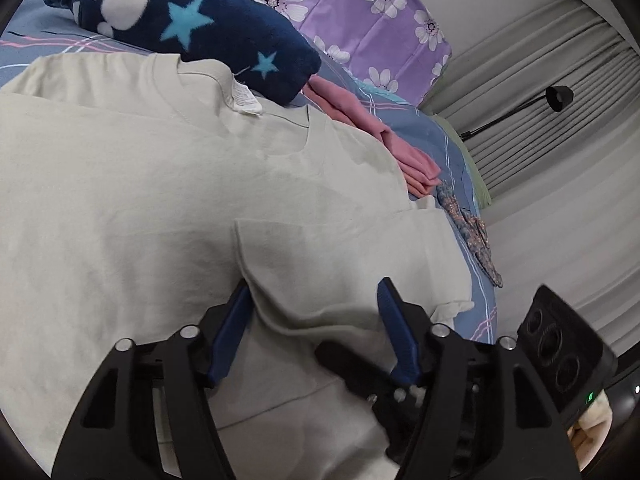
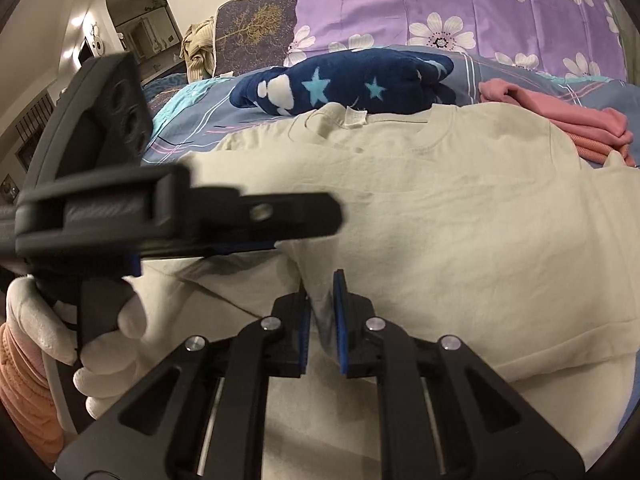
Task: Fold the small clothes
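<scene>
The right gripper (image 2: pixel 322 312) has its blue-padded fingers drawn close together on a raised pleat of the cream T-shirt (image 2: pixel 440 216), pinching the cloth near its lower edge. The left gripper (image 1: pixel 314 312) stands wide apart, its fingers straddling a folded-over flap of the same shirt, one pad (image 1: pixel 232 328) against the fold's edge; nothing is clamped between them. In the right wrist view that left gripper (image 2: pixel 276 244) reaches in from the left, carried by a white-gloved hand (image 2: pixel 100 332).

The T-shirt lies spread flat on the bed (image 1: pixel 460 148), collar and label (image 1: pixel 244 98) at the far end (the label turned outward). Just beyond the collar sits a navy fleece garment (image 1: pixel 208 28) with stars and paw prints, touching the shirt. Beside it lies a folded pink garment (image 1: pixel 404 152), and a small floral piece (image 1: pixel 472 232) rests near the bed's edge. A purple flowered pillow (image 2: pixel 460 12) stands behind.
</scene>
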`<state>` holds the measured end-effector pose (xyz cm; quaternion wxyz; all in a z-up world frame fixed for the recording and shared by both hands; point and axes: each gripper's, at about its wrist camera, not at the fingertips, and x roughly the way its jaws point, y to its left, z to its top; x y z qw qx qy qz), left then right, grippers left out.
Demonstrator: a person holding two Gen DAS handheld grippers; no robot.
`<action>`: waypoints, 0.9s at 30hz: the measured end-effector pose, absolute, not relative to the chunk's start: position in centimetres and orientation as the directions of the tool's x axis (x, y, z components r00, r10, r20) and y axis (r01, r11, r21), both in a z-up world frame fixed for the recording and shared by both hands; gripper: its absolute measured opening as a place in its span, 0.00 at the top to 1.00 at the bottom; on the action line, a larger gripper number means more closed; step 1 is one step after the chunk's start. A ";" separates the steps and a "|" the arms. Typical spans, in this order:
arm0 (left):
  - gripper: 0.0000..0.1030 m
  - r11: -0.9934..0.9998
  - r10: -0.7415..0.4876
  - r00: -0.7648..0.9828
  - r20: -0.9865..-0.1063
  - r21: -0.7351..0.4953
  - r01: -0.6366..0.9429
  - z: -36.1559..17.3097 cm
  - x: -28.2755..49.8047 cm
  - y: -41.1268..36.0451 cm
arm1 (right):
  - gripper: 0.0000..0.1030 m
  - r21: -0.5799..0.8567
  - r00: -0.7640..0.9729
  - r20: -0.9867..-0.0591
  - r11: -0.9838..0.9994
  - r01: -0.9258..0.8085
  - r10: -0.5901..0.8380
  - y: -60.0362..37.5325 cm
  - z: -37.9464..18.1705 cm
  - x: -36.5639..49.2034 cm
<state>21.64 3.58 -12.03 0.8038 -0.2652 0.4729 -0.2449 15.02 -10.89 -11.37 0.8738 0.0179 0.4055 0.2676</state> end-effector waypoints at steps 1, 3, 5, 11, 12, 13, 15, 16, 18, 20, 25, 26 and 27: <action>0.61 0.731 -0.653 0.423 -0.628 -0.668 0.136 -12.1 22.0 3.3 | 0.89 0.242 0.529 -0.700 0.856 -0.457 0.480 -10.8 -11.3 14.9; 0.82 0.715 -0.668 0.403 -0.626 -0.690 0.113 -12.4 22.7 2.9 | 0.89 0.225 0.534 -0.701 0.857 -0.464 0.473 -10.5 -11.2 14.8; 0.97 0.718 -0.662 0.408 -0.628 -0.689 0.105 -12.2 23.2 2.7 | 0.89 0.214 0.541 -0.698 0.858 -0.468 0.469 -10.3 -11.0 14.6; 0.98 0.734 -0.645 0.485 -0.590 -0.655 0.180 -7.7 22.5 3.4 | 0.75 0.226 0.582 -0.660 0.864 -0.450 0.475 -12.0 -9.2 13.5; 0.98 0.733 -0.647 0.496 -0.579 -0.651 0.196 -6.7 22.3 3.7 | 0.75 0.233 0.586 -0.652 0.862 -0.449 0.482 -12.6 -8.7 13.1; 0.98 0.732 -0.648 0.509 -0.567 -0.648 0.210 -5.5 22.1 4.1 | 0.74 0.235 0.589 -0.648 0.863 -0.447 0.482 -13.4 -8.4 12.9; 0.98 0.737 -0.644 0.548 -0.534 -0.626 0.257 -2.5 21.4 5.4 | 0.73 0.230 0.597 -0.657 0.876 -0.425 0.461 -15.1 -8.2 12.8; 0.98 0.739 -0.641 0.562 -0.522 -0.617 0.270 -1.4 21.1 6.0 | 0.73 0.221 0.606 -0.669 0.894 -0.390 0.430 -16.5 -8.4 12.9; 0.98 0.767 -0.606 0.615 -0.504 -0.574 0.287 1.0 20.1 7.7 | 0.73 0.194 0.628 -0.699 0.936 -0.295 0.343 -19.2 -9.1 13.3; 0.98 0.796 -0.566 0.662 -0.492 -0.536 0.282 2.5 19.2 9.6 | 0.73 0.183 0.635 -0.736 0.972 -0.147 0.234 -22.6 -10.2 14.0; 0.98 0.863 -0.452 0.698 -0.555 -0.470 0.186 1.4 18.9 13.2 | 0.85 0.289 0.637 -0.726 0.955 -0.062 0.261 -26.2 -11.5 13.8; 0.98 0.869 -0.436 0.697 -0.570 -0.467 0.162 0.5 18.9 14.0 | 0.84 0.267 0.639 -0.729 0.962 -0.064 0.245 -25.9 -11.5 13.8; 0.98 0.872 -0.422 0.692 -0.586 -0.472 0.132 -0.4 18.9 14.8 | 0.82 0.246 0.639 -0.734 0.967 -0.067 0.231 -25.5 -11.4 13.9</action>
